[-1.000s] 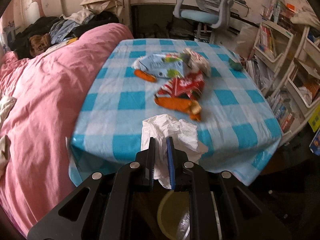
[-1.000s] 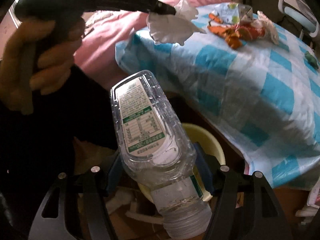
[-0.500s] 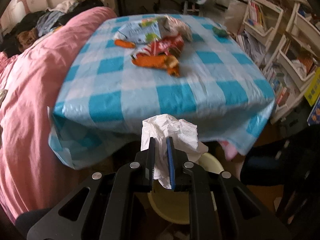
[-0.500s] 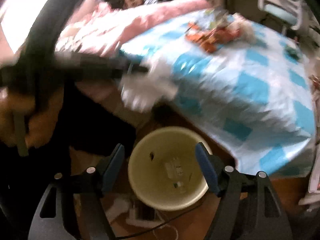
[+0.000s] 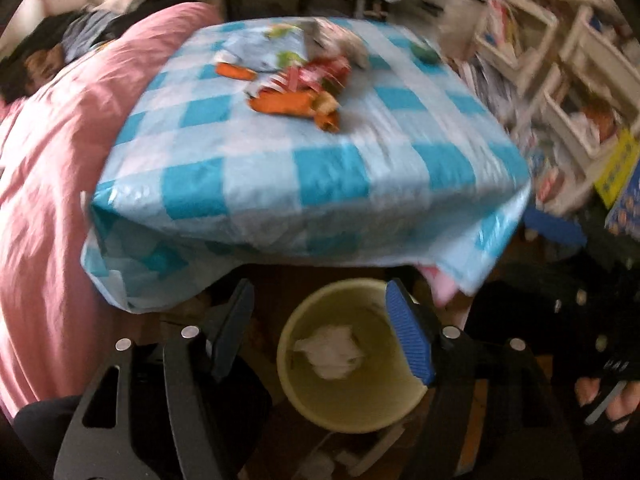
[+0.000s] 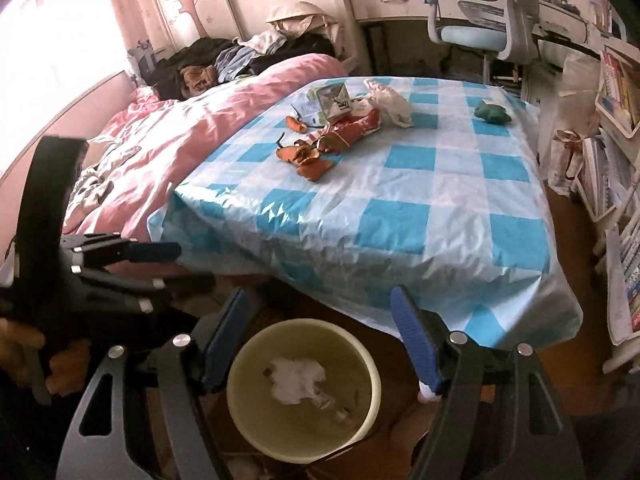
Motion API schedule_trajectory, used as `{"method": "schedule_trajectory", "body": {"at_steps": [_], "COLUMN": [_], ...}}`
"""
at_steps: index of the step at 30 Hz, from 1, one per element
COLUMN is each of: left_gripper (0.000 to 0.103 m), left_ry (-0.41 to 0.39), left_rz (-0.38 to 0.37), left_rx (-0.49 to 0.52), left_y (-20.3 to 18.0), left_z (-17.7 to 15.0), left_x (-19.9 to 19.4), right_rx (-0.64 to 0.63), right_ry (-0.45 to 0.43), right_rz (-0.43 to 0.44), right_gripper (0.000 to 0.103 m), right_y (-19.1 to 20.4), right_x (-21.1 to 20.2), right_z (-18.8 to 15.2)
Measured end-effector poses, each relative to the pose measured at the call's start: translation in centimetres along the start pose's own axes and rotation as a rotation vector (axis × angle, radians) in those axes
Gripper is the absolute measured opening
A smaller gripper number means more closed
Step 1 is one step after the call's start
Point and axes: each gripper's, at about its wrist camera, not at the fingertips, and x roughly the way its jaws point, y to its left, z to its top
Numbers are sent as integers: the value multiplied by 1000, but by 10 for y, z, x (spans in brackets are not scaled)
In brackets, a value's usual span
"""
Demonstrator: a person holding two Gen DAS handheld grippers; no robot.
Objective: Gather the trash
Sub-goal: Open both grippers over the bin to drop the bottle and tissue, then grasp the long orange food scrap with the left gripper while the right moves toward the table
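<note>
A pale yellow bin (image 5: 292,380) stands on the floor below the table edge, with a crumpled white tissue (image 5: 330,352) lying inside it. My left gripper (image 5: 318,286) hangs over the bin; its jaws are opening and nothing is between them. In the right wrist view the same bin (image 6: 244,412) and tissue (image 6: 294,378) lie under my right gripper (image 6: 318,292), which is open and empty. The left gripper (image 6: 180,266) shows at the left of that view. Orange and red wrappers (image 6: 336,132) and a carton lie piled on the checked tablecloth (image 6: 400,208).
A green crumpled item (image 6: 492,112) sits at the table's far right. A bed with a pink quilt (image 6: 168,148) adjoins the table on the left. Bookshelves (image 6: 616,184) stand on the right and an office chair (image 6: 472,32) behind. A hand (image 5: 604,396) shows at right.
The left gripper went from shut on the tissue to open, and the tissue now lies in the bin. The right gripper's bottle left its jaws, and that view swung up toward the table.
</note>
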Motion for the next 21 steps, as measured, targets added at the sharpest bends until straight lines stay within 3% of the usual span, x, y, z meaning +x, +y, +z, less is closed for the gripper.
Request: {"method": "schedule_trajectory", "body": {"at_steps": [8,21], "left_gripper": [70,71], "left_ry": [-124,-81], "left_rz": [35,-20], "left_rx": [-145,-266], "left_y": [29,37], "left_z": [24,88], "left_x": [-10,39], "right_rx": [-27,-49], "right_ry": [-4,13], "right_rz": [-8,-32], "right_gripper": [71,71], "right_y": [4,4], "right_x": [4,26], "right_z": [2,25]}}
